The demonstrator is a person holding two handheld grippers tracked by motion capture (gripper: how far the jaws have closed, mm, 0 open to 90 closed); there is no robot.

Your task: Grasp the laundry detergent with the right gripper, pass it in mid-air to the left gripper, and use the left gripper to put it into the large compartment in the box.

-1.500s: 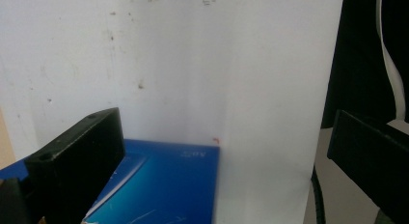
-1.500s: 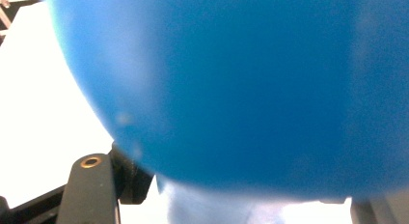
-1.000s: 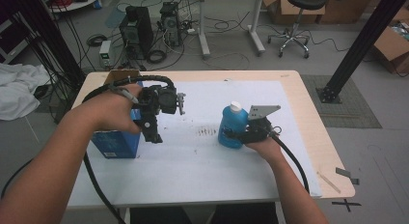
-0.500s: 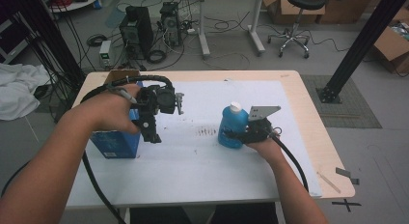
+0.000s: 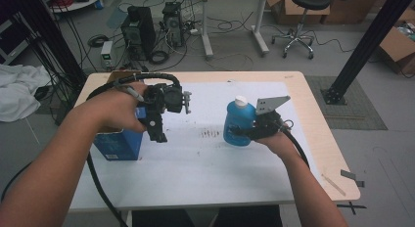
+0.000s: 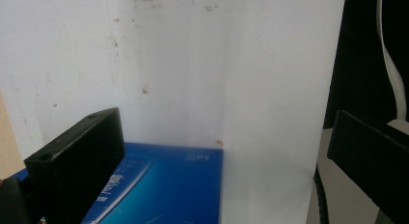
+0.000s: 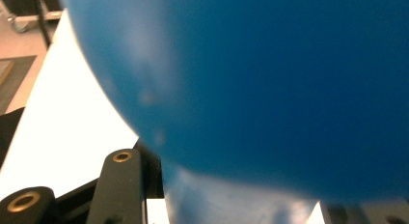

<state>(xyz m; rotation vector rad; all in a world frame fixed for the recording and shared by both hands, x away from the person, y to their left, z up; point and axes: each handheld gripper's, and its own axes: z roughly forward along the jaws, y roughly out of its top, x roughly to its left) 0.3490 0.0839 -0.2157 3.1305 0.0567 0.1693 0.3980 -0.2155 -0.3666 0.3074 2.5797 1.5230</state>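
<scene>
A blue bottle [image 5: 238, 118] with a white cap hangs just above the white mat, right of centre. My right gripper [image 5: 243, 132] is shut on its lower body from the right. In the right gripper view the bottle [image 7: 265, 89] is a close blue mass above the jaws of the right gripper [image 7: 231, 204]. My left gripper [image 5: 157, 131] is held above the table's left side, open, jaws pointing down, with nothing between them. In the left gripper view the left gripper [image 6: 224, 137] spreads wide over a blue box [image 6: 164, 185].
The blue box [image 5: 120, 145] stands on the left part of the white mat [image 5: 195, 163], under my left hand. The wooden table [image 5: 323, 139] ends close to the right. Dark specks mark the mat's centre. Computers, cables and a stool sit on the floor behind.
The right hand has risen a little, carrying the blue bottle up off the mat. The left hand and its gripper have stayed put.
</scene>
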